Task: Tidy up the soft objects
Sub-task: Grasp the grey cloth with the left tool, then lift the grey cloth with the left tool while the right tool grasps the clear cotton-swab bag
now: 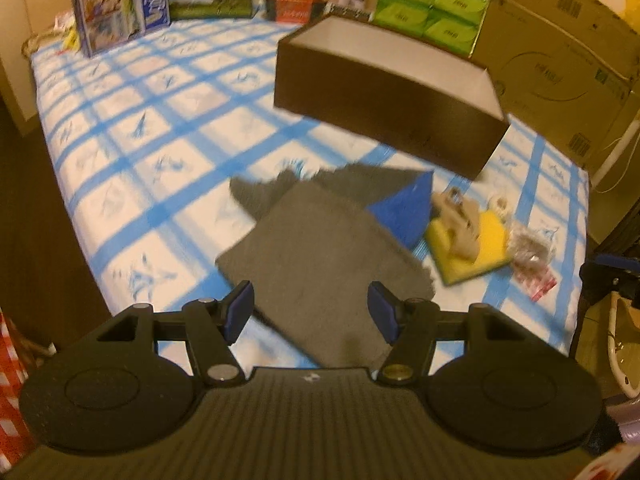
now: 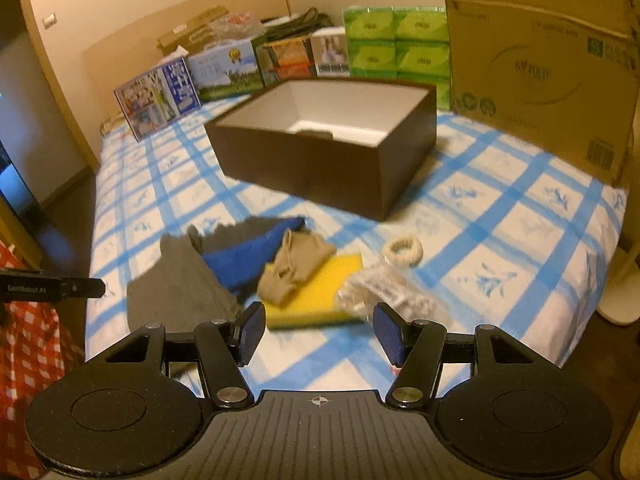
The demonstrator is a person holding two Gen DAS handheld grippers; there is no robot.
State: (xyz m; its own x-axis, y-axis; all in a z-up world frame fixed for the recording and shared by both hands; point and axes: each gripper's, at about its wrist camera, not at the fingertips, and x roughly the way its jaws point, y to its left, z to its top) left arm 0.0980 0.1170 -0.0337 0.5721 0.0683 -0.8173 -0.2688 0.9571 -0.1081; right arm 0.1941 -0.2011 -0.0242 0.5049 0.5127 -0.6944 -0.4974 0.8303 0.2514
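Each gripper [image 1: 311, 311] [image 2: 319, 332] is matte black with blue pads [image 2: 249, 333], silver screws and round side discs.

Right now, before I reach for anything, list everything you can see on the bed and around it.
Storage box: 1, dark brown outside, white inside, open, mid-bed.
Grey cloth: 1, near edge, ahead of left gripper.
Blue cloth: 1, beside grey cloth.
Beige cloth: 1, crumpled, partly on the sponge.
Sponge: 1, yellow, flat.
Clear packet: 1, right of sponge.
Ring: 1, cream, apart from pile.
Tissue packs: green stack, far edge.
Cardboard box: 1, far right.
Left gripper: open.
Right gripper: open.
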